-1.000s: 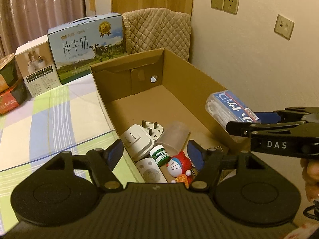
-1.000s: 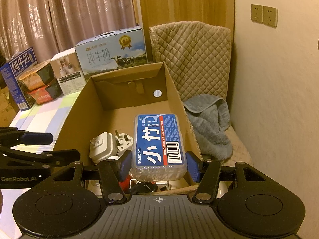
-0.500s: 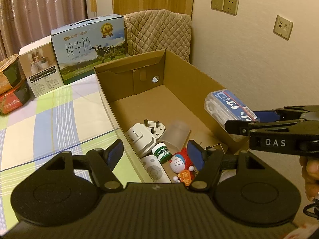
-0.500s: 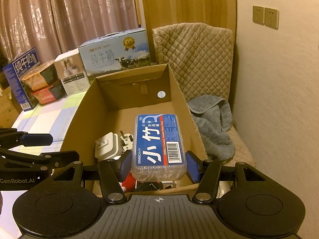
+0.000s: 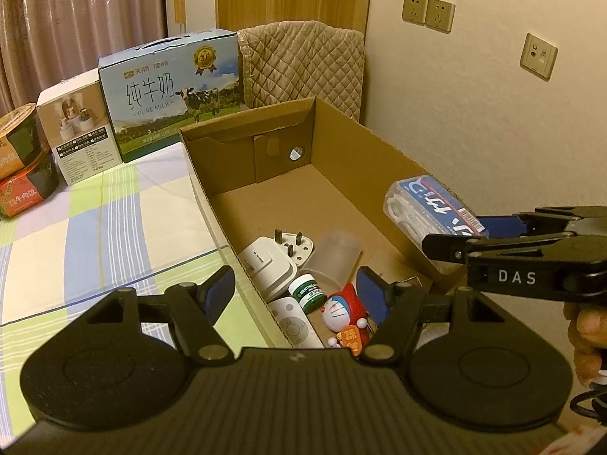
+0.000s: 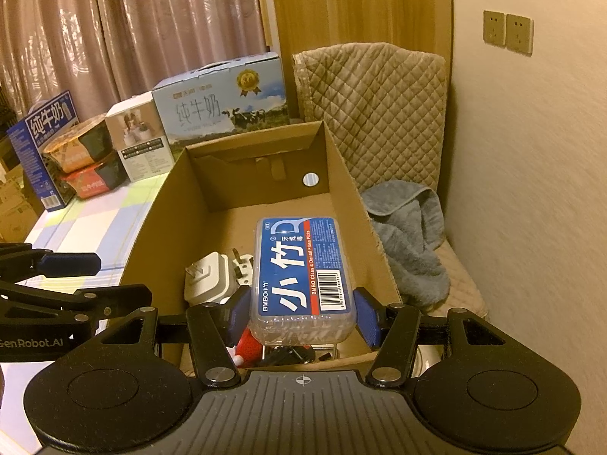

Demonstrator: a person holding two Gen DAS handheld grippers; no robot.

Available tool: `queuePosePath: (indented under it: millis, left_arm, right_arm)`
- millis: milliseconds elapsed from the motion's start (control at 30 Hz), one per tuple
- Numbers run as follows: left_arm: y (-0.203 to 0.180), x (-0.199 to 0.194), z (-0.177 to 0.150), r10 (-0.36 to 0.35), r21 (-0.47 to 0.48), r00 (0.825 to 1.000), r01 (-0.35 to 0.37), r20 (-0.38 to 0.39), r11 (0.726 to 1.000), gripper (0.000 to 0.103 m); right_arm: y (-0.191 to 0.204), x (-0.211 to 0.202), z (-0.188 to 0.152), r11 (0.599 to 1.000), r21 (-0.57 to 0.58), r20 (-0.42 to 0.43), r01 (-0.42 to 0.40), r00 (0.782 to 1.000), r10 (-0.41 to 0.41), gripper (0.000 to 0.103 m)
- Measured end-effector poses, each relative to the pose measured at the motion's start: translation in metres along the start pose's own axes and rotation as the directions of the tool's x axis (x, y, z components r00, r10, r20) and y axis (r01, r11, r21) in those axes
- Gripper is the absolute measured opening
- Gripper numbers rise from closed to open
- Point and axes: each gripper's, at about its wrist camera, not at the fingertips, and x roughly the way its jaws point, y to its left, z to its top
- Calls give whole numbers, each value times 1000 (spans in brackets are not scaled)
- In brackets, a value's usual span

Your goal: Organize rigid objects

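**Floss-pick box carried further over the carton**

Over the last second the dental floss pick box [image 6: 303, 276] has been kept clenched between the right gripper [image 6: 303, 313] pads and is now held above the cardboard box [image 5: 353, 140], near its right wall. The left gripper [image 5: 296, 290] has stayed released and empty over the near corner. Plug adapters [image 5: 275, 261], a balm jar [image 5: 307, 290] and a Doraemon figure [image 5: 341, 311] already lie inside; lowering and release are judged to be next.

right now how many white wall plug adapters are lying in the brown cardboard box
2, side by side at the near left of the brown cardboard box: a square white adapter and a three-pin white plug behind it. Others may be hidden.
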Motion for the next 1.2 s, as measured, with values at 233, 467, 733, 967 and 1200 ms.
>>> queuePosePath:
  millis: [233, 467, 733, 967, 1200]
  left_arm:
    - [0, 1, 0, 2, 0, 1000, -2, 0, 1000, 66]
    - [2, 1, 0, 8, -5, 1000, -8, 2, 1000, 67]
    - [11, -5, -4, 26, -22, 1000, -26, 8, 999, 72]
    - [15, -18, -9, 46, -64, 999, -45, 21, 997, 89]
    - [15, -48, -17, 87, -120, 995, -81, 46, 989, 102]
  right_arm:
    - [-2, 3, 0, 1000, 7, -3, -3, 1000, 3, 54]
    - [0, 2, 4, 999, 23, 41, -23, 999, 22, 78]
    - [-9, -10, 9, 997, 73, 83, -22, 996, 16, 83]
    - [-12, -22, 5, 997, 76, 64, -16, 998, 11, 83]
    - [-6, -46, 2, 999, 44, 35, -17, 999, 16, 83]
